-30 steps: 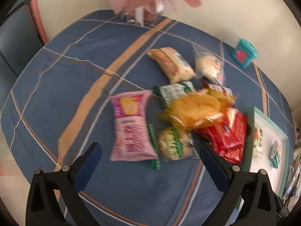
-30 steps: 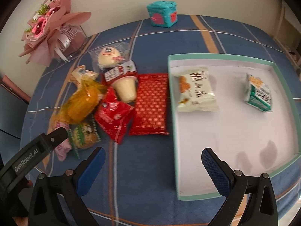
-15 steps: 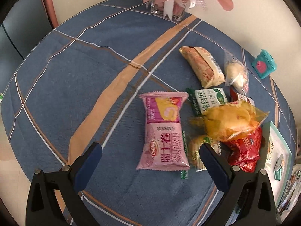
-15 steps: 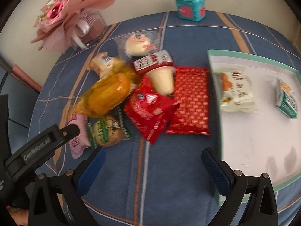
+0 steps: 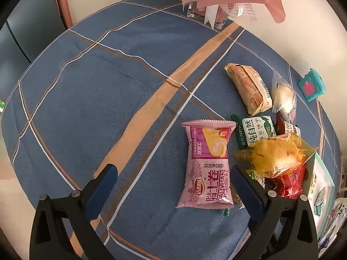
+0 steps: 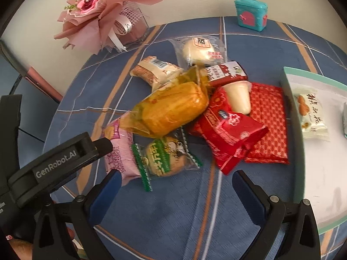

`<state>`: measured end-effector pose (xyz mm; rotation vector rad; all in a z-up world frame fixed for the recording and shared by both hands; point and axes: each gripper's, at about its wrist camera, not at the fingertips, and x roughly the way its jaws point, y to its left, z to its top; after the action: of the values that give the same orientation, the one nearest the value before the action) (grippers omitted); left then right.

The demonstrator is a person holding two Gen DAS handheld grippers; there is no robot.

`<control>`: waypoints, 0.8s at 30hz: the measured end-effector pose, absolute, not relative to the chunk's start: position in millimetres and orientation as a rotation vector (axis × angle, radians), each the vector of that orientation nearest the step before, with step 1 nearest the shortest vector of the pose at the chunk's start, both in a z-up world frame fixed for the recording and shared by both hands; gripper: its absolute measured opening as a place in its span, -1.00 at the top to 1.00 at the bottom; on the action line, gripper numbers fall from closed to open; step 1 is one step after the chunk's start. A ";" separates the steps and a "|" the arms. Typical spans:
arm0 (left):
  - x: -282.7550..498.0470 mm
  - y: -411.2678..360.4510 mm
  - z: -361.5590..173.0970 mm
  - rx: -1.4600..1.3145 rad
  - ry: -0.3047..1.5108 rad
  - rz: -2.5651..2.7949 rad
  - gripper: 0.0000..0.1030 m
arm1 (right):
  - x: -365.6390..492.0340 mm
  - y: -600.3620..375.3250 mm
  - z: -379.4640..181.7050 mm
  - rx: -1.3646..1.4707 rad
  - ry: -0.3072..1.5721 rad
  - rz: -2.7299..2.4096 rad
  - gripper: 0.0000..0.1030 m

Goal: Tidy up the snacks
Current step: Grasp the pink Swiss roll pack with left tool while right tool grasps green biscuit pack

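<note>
Blue plaid cloth covers the table, with a pale wall behind and a pink bouquet standing at the far edge. At the right sits a white tray with a teal rim, already holding a pale peanut packet; the loose snacks lie in a heap just left of it. Largest of these is the flat red packet, touching the tray's edge; it looks thin and floppy, so a pinch at a sealed end would suit it better than the middle. On top of the heap rests the yellow cake bag, puffy and slick, probably light and easily crushed. The pink roll packet lies alone at the heap's left side, long and soft with crimped ends, and I judge its narrow waist the safest place to grip. Smaller still is the green-edged cookie packet, likely brittle inside. The left gripper hangs over the near end of the pink packet, jaws spread wide and holding nothing. The right gripper hovers above the cloth in front of the cookie packet, equally wide apart and empty.
</note>
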<state>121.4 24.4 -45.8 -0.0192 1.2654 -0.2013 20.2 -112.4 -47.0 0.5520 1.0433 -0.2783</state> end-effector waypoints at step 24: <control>144.5 -13.8 -84.8 -0.006 1.352 -0.300 -0.98 | 64.6 -89.1 -79.4 0.422 1.113 -0.288 -0.42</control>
<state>144.5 -13.8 -84.8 -0.0063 1.3520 -0.3000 64.6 -89.1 -79.4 0.4219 1.1129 -0.2881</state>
